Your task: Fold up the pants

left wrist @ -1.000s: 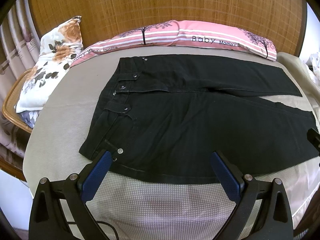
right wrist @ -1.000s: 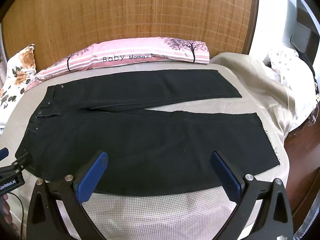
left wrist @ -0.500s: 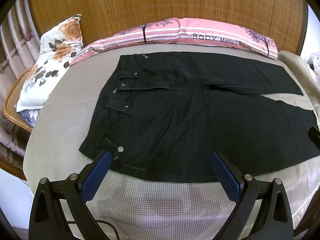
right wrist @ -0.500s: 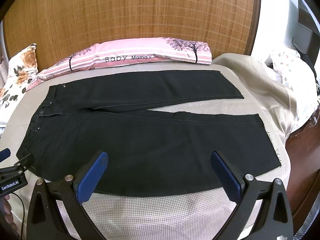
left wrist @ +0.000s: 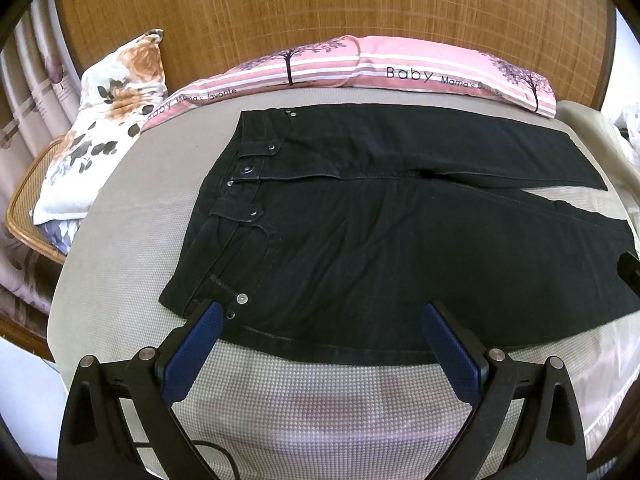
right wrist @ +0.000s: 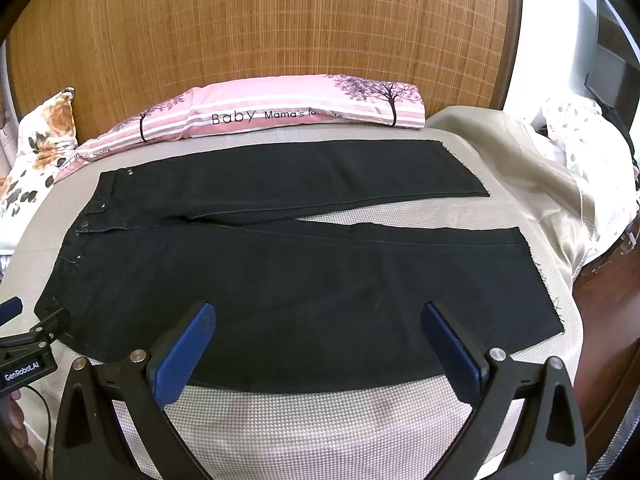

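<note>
Black pants lie flat on the bed, waistband to the left, both legs spread to the right in a V; they also show in the right wrist view. My left gripper is open and empty, hovering over the near edge by the waistband corner. My right gripper is open and empty, hovering over the near edge of the near leg. The left gripper's body shows at the left edge of the right wrist view.
A pink striped pillow lies along the woven headboard. A floral pillow sits at the far left. A beige blanket is bunched at the right. The bed's near edge drops off below the grippers.
Both grippers have edged slightly forward and down toward the pants' near edge. The pants have not moved.
</note>
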{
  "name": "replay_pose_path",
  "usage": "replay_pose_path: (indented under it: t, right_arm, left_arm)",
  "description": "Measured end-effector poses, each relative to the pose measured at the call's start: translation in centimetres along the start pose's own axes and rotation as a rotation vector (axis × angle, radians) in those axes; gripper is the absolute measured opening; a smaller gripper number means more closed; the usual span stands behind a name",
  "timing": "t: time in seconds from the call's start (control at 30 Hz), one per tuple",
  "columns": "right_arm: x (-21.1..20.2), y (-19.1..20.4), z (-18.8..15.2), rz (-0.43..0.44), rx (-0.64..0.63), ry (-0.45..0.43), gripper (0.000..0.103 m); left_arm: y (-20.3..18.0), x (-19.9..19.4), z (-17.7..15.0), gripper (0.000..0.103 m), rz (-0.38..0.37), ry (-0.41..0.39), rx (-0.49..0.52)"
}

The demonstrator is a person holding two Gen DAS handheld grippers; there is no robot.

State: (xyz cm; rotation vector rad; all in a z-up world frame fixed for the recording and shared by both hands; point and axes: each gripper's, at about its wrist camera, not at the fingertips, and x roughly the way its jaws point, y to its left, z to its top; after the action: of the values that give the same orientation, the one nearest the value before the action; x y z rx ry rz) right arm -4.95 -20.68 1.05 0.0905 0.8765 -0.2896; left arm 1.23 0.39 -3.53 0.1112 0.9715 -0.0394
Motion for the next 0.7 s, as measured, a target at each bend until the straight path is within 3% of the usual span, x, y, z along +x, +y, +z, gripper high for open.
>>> replay_pose_path:
  t: [0.7]
  right_arm:
    - [0.28, -0.12, 0.36, 0.027, 0.009, 0.003, 0.101]
  left_arm:
    - [-0.11, 0.23, 0.45, 0.099, -0.007, -0.001, 0.01]
